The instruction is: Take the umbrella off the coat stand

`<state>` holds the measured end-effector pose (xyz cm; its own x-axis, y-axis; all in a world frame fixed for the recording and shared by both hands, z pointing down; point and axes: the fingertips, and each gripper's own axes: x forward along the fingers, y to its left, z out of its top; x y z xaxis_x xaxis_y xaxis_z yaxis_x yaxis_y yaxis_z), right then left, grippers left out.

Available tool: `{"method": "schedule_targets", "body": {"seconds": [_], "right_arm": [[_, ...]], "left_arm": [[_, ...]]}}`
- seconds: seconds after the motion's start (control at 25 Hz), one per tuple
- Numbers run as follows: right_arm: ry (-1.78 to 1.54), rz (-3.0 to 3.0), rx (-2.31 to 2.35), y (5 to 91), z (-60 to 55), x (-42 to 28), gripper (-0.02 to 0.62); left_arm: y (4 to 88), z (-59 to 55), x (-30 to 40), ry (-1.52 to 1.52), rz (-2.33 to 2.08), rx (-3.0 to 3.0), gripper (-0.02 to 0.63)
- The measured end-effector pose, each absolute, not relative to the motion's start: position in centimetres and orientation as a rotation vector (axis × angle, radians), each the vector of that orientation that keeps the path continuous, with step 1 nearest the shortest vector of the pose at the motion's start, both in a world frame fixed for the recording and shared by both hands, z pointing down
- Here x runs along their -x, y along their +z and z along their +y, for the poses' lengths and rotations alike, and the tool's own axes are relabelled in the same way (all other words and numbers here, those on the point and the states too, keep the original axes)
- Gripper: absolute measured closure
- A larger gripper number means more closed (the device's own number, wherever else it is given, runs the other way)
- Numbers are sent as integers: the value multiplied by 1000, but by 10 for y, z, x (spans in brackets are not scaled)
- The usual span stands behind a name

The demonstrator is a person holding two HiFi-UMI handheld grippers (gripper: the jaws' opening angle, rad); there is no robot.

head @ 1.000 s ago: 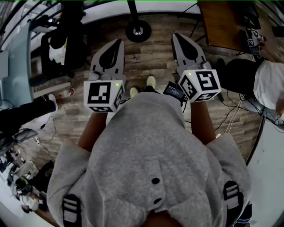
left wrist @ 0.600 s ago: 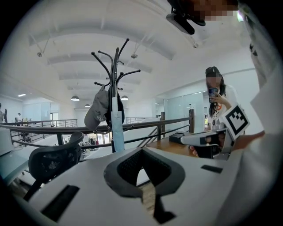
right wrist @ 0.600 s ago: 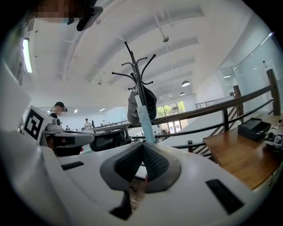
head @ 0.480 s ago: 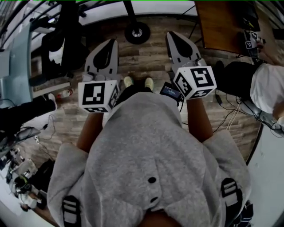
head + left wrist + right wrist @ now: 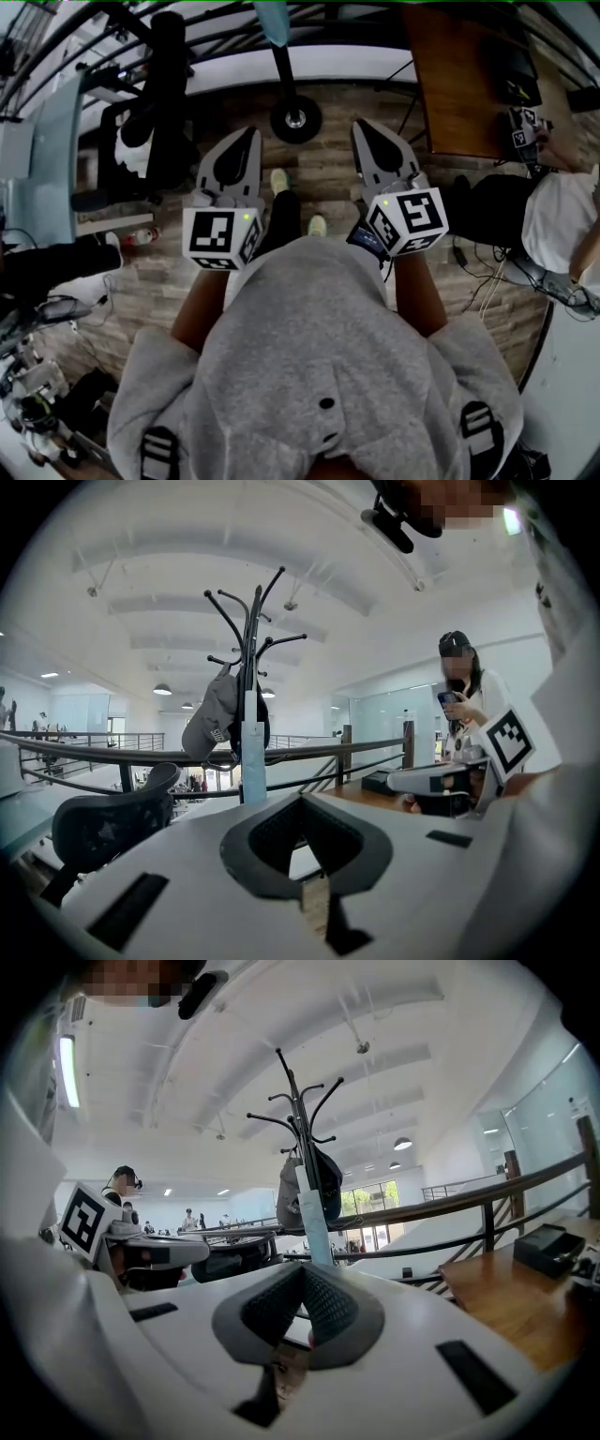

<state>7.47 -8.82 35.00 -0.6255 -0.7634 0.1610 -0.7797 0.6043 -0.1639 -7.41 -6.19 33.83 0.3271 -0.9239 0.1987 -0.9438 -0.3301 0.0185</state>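
The black coat stand (image 5: 248, 639) rises straight ahead of both grippers, its round base (image 5: 297, 119) on the wood floor. A pale blue folded umbrella (image 5: 250, 757) hangs down along its pole; it shows in the right gripper view too (image 5: 314, 1213). A grey cap (image 5: 214, 722) and a dark bag (image 5: 325, 1180) hang beside the umbrella. My left gripper (image 5: 246, 136) and right gripper (image 5: 362, 127) point at the stand from short of it, side by side. Both are shut with nothing between their jaws.
A black office chair (image 5: 141, 112) stands left of the stand. A dark railing (image 5: 328, 752) runs behind it. A wooden desk (image 5: 459, 75) is at the right, with another person (image 5: 562, 202) seated near it. Cables lie on the floor at both sides.
The stand's base has come lower in the head view and the umbrella's tip now shows at the top edge. The left gripper has shifted forward and right. Both grippers stay shut.
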Motion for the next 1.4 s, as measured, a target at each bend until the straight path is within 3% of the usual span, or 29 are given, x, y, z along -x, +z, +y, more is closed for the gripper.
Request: {"method": "schedule_targets", "body": {"seconds": [0.92, 1.4], "right_arm": [[285, -2705, -1386, 321, -257, 16, 586], [263, -2641, -1465, 317, -303, 36, 586]], "left_arm": [[325, -249, 151, 157, -1671, -2458, 592], [326, -304, 158, 101, -1560, -2536, 591]]}}
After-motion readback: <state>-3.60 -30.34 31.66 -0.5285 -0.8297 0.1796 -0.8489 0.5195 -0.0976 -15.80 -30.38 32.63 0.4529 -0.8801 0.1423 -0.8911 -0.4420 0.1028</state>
